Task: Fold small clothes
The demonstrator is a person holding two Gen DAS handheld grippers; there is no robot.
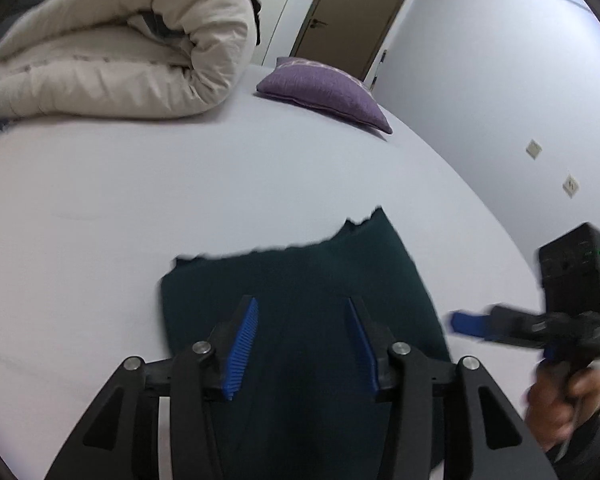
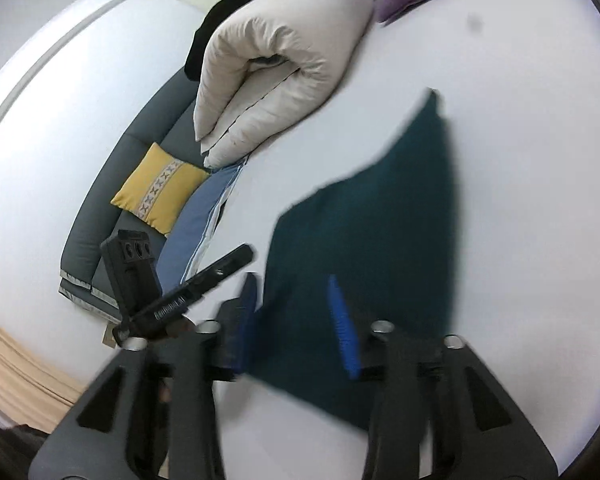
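Note:
A dark green garment [image 1: 300, 272] lies folded flat on the white bed sheet [image 1: 140, 200], with an uneven far edge. My left gripper [image 1: 303, 308] hovers over its near part, open, with nothing between the blue pads [image 1: 244, 340]. In the left wrist view the right gripper [image 1: 468, 322] sits just off the garment's right edge, held by a hand [image 1: 560, 400]. In the right wrist view the garment [image 2: 380, 220] spreads ahead. My right gripper [image 2: 292, 284] is open above its near left corner. The left gripper [image 2: 236, 258] shows at the left of that view.
A rolled cream duvet [image 1: 120, 52] and a purple pillow [image 1: 324, 88] lie at the far end of the bed, with a door [image 1: 356, 12] behind. Beside the bed stands a grey sofa [image 2: 112, 184] with a yellow cushion [image 2: 160, 188]. A blue cloth [image 2: 196, 228] lies at the bed's edge.

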